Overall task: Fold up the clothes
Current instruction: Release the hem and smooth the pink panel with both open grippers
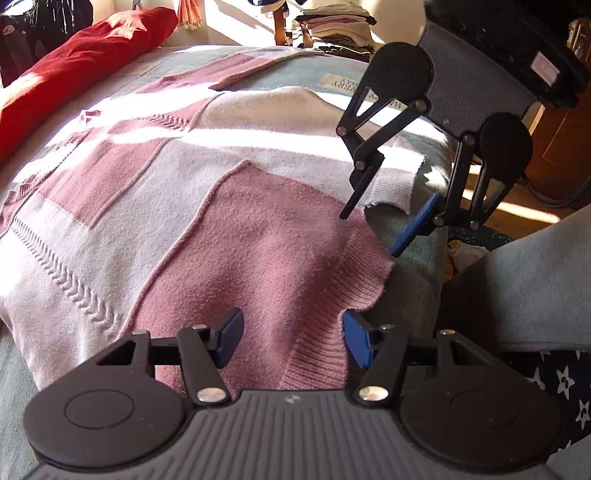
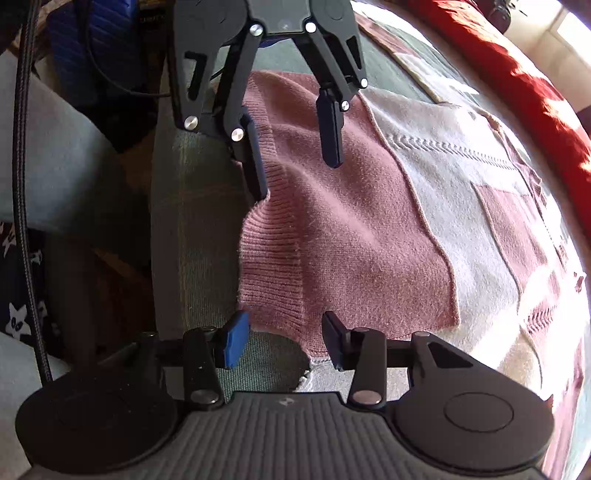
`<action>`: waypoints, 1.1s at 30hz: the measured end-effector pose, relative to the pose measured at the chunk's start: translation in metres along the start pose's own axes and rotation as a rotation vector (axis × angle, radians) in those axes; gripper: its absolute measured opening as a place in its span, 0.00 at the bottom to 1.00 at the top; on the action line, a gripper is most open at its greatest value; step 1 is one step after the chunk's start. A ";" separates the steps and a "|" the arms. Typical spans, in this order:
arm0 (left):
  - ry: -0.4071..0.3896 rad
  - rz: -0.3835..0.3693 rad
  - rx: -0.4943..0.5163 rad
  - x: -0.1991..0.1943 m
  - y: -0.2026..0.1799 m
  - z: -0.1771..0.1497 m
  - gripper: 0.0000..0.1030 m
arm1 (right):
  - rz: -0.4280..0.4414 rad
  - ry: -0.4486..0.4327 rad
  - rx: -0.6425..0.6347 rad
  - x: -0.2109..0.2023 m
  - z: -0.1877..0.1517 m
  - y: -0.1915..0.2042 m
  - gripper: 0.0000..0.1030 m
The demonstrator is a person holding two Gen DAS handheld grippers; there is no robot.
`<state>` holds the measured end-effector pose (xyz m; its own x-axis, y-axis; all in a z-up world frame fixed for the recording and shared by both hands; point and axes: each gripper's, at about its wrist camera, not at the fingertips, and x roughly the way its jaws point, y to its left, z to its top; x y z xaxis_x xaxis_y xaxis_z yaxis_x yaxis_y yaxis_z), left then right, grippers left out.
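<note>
— two grippers, what's around them?
— red blanket at the far side, folded pile beyond. nothing blocks.
— the sweater?
— flat on the bed, hem toward us, length running away.
— left gripper, right gripper?
— both gaping over the hem, empty.

1 pink-and-white patchwork sweater lies spread over 1 grey-green cover. 1 red garment is bunched at the far left, and 1 stack of folded clothes sits at the far right. 2 grippers, left gripper and right gripper, each show 2 fingers set apart.
</note>
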<state>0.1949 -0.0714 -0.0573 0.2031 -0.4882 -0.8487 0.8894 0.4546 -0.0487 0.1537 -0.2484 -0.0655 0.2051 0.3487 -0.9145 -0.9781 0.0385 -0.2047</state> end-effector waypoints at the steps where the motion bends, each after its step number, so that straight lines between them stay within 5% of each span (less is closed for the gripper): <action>1: 0.004 -0.004 -0.034 -0.002 0.003 -0.001 0.59 | -0.016 -0.001 -0.051 0.001 -0.002 0.006 0.47; 7: 0.028 0.014 -0.162 -0.006 0.017 -0.009 0.59 | -0.138 -0.036 -0.452 0.011 -0.016 0.044 0.47; 12: 0.027 0.012 -0.215 -0.010 0.019 -0.013 0.59 | -0.115 -0.032 -0.570 0.014 -0.017 0.045 0.43; 14: 0.027 0.016 -0.226 -0.010 0.020 -0.014 0.59 | -0.126 -0.018 -0.552 0.011 -0.012 0.042 0.11; 20: 0.050 0.033 -0.254 -0.017 0.024 -0.024 0.60 | 0.016 0.049 -0.336 -0.017 0.002 0.020 0.10; 23: 0.044 0.061 -0.262 -0.020 0.031 -0.022 0.60 | 0.201 0.099 -0.164 -0.023 0.002 0.006 0.10; 29: -0.054 0.173 -0.275 -0.013 0.063 0.000 0.64 | -0.063 0.021 0.098 -0.026 0.010 -0.055 0.20; 33: 0.008 0.184 -0.290 -0.001 0.062 -0.017 0.64 | -0.162 -0.050 0.355 0.003 0.017 -0.086 0.38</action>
<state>0.2433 -0.0298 -0.0685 0.3453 -0.3731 -0.8611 0.6840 0.7283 -0.0413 0.2383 -0.2343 -0.0446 0.3642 0.3563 -0.8605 -0.8866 0.4155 -0.2032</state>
